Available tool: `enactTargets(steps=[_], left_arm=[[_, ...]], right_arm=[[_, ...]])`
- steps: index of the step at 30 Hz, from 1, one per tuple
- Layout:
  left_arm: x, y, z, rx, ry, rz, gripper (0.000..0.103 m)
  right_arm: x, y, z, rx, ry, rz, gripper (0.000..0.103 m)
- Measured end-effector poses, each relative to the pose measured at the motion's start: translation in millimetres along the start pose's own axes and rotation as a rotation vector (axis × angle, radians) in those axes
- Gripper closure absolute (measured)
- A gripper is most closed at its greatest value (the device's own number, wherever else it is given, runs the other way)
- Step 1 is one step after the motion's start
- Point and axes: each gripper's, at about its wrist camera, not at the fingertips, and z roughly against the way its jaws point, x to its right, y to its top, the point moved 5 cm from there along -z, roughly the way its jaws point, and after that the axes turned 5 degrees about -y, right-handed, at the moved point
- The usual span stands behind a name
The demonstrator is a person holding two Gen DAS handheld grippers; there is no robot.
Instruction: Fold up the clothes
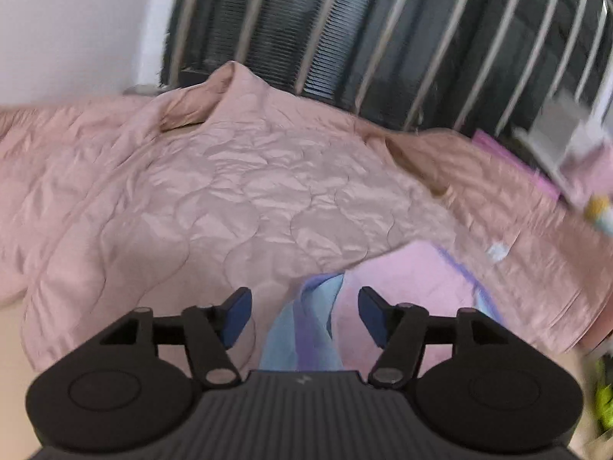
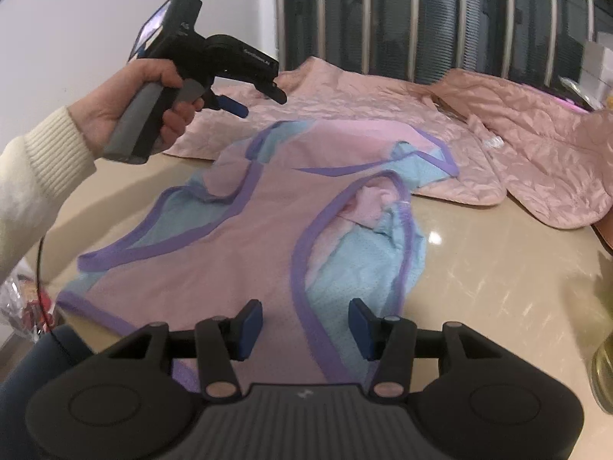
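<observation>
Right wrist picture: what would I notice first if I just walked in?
Probably the pink, blue and purple shirt spread crumpled on the shiny beige table, right in front of the open right hand-held gripper. Next, the left hand-held gripper, held up in the air by a hand in a cream sleeve, with nothing in it. Behind lies a puffy pink quilted jacket.

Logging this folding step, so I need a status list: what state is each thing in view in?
Left tongs: open, held above the table, holding nothing.
Right tongs: open over the garment, not gripping.
Pink and blue garment: partly folded, rumpled, on the table.
Quilted pink jacket: spread flat, unfolded.
</observation>
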Motion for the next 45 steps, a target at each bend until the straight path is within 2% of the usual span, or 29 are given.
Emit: enactTargets(steps=[3, 4, 6, 9, 12, 13, 15, 16, 17, 18, 19, 21, 23, 25, 27, 28, 29, 31, 32, 33, 34, 35, 36, 37, 40, 43, 44, 45], left_arm=[[16, 5, -13, -0.015, -0.013, -0.084, 0.038], [19, 8, -18, -0.02, -0.027, -0.102, 0.034], [17, 14, -28, -0.041, -0.027, -0.123, 0.025], [12, 16, -40, -0.083, 0.002, -0.144, 0.024], [6, 13, -49, -0.132, 0.002, -0.187, 0.032], [5, 12, -52, -0.153, -0.012, -0.194, 0.041], [1, 13, -58, -0.188, -0.041, -0.211, 0.067], [0, 13, -62, -0.198, -0.058, -0.22, 0.088], [-3, 14, -65, -0.202, -0.068, -0.212, 0.094], [-6, 14, -68, -0.198, -0.071, -0.196, 0.095], [-9, 15, -69, -0.186, -0.063, -0.178, 0.097], [-16, 17, -68, -0.156, -0.066, -0.14, 0.1], [-23, 19, -67, -0.128, -0.07, -0.103, 0.1], [-25, 25, -64, -0.111, -0.092, -0.076, 0.097], [-25, 25, -63, -0.118, -0.121, -0.066, 0.081], [-24, 25, -65, -0.121, -0.118, -0.066, 0.067], [-23, 24, -67, -0.125, -0.114, -0.077, 0.061], [-20, 20, -70, -0.144, -0.11, -0.102, 0.062], [-18, 18, -72, -0.154, -0.109, -0.114, 0.067], [-17, 16, -73, -0.161, -0.107, -0.126, 0.077], [-15, 15, -74, -0.155, -0.1, -0.139, 0.101], [-14, 14, -73, -0.145, -0.09, -0.149, 0.101], [-15, 17, -71, -0.119, -0.068, -0.145, 0.102], [-17, 20, -67, -0.081, -0.047, -0.134, 0.102], [-31, 33, -51, 0.051, -0.011, -0.056, 0.102], [-45, 36, -48, 0.101, 0.103, -0.001, 0.101], [-49, 35, -49, 0.113, 0.151, 0.002, 0.098], [-50, 34, -52, 0.103, 0.168, -0.01, 0.096]], right_arm=[[13, 22, 9, 0.067, -0.03, -0.007, 0.052], [21, 34, 11, 0.094, -0.047, -0.022, 0.051], [44, 64, 8, 0.142, -0.088, -0.093, 0.036], [79, 106, -16, 0.148, -0.118, -0.21, 0.03], [104, 136, -60, 0.096, -0.111, -0.296, 0.031], [111, 141, -78, 0.054, -0.118, -0.336, 0.031], [123, 143, -111, -0.026, -0.152, -0.379, 0.044], [128, 145, -128, -0.067, -0.169, -0.4, 0.05], [133, 146, -143, -0.105, -0.188, -0.417, 0.074], [138, 145, -154, -0.135, -0.212, -0.421, 0.096], [143, 143, -162, -0.152, -0.223, -0.431, 0.1], [144, 144, -167, -0.12, -0.186, -0.425, 0.101], [143, 156, -160, -0.025, -0.163, -0.395, 0.101], [140, 173, -150, 0.066, -0.206, -0.33, 0.101], [138, 190, -144, 0.154, -0.256, -0.25, 0.101], [138, 197, -145, 0.165, -0.26, -0.218, 0.101], [137, 204, -147, 0.169, -0.266, -0.19, 0.101], [144, 210, -158, 0.099, -0.295, -0.171, 0.101], [149, 209, -161, 0.08, -0.302, -0.187, 0.1], [154, 208, -162, 0.066, -0.304, -0.207, 0.095], [159, 205, -161, 0.067, -0.288, -0.238, 0.093], [164, 201, -161, 0.049, -0.261, -0.272, 0.082], [168, 196, -164, 0.019, -0.223, -0.304, 0.066], [173, 191, -168, -0.015, -0.186, -0.331, 0.06], [178, 181, -179, -0.045, -0.136, -0.379, 0.058], [175, 175, -191, -0.069, -0.1, -0.398, 0.058], [173, 174, -196, -0.075, -0.096, -0.399, 0.058], [171, 173, -200, -0.079, -0.092, -0.4, 0.058]])
